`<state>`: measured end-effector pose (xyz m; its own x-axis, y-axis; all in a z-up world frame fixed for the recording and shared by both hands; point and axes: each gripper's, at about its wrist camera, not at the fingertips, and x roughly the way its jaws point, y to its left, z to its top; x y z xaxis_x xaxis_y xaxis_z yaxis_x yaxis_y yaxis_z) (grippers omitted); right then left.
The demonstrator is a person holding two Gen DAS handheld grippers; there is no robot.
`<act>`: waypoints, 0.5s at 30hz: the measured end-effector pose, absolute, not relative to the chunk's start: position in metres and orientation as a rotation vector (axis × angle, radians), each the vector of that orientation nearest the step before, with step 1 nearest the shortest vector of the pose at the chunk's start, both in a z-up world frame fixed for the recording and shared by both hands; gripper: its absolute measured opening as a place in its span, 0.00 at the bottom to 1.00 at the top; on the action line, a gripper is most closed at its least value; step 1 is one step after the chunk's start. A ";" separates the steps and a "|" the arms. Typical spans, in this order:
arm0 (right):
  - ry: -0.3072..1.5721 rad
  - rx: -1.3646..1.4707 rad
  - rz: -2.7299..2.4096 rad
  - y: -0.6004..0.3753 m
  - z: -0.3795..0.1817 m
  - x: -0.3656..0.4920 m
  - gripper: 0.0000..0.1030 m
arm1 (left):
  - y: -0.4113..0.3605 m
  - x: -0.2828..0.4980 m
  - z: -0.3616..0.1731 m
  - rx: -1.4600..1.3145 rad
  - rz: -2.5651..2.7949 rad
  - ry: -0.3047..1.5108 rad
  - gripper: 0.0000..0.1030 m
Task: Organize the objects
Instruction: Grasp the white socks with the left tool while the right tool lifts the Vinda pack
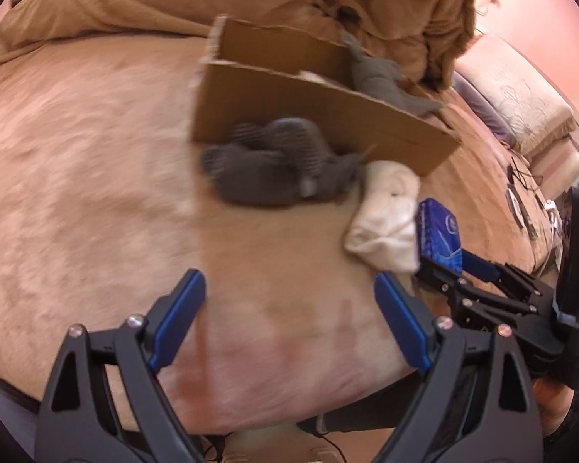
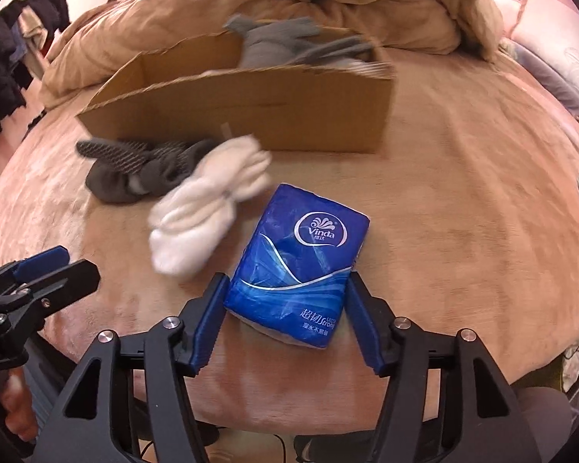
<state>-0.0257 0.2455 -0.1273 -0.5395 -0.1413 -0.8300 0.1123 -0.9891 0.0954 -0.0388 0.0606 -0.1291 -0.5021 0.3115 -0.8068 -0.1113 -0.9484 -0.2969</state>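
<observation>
While the left gripper point(image 1: 289, 320) gapes empty, the right gripper point(image 2: 285, 305) fingers straddle a blue "Vinda" tissue pack point(image 2: 297, 266), contact unclear.

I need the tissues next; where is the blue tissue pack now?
In the right wrist view, the blue tissue pack sits between the right hand-held gripper's fingers, beside the white socks.

Bare bedspread point(image 1: 96, 193) lies open leftward; socks point(image 2: 143, 169) and tissue pack point(image 2: 297, 266) crowd the cardboard box point(image 2: 251, 115) front.

Tan bedspread point(image 2: 463, 177), rumpled brown duvet point(image 1: 143, 4) (far side), pink wall point(image 1: 536, 4), embroidered pillow point(image 1: 517, 96)
</observation>
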 end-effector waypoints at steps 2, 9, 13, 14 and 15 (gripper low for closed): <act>-0.063 1.423 -2.651 0.256 -0.125 -0.027 0.61 | 0.074 -0.044 -0.126 -1.406 2.492 -0.278 0.88; -0.131 1.412 -2.679 0.290 -0.122 -0.036 0.61 | 0.114 -0.064 -0.125 -1.385 2.428 -0.217 0.88; -0.177 1.403 -2.687 0.308 -0.122 -0.037 0.61 | 0.137 -0.072 -0.130 -1.392 2.407 -0.109 0.69; -0.184 1.400 -2.690 0.310 -0.120 -0.036 0.61 | 0.141 -0.072 -0.133 -1.398 2.408 -0.086 0.61; -0.187 1.399 -2.693 0.311 -0.120 -0.036 0.61 | 0.143 -0.073 -0.134 -1.403 2.413 -0.066 0.57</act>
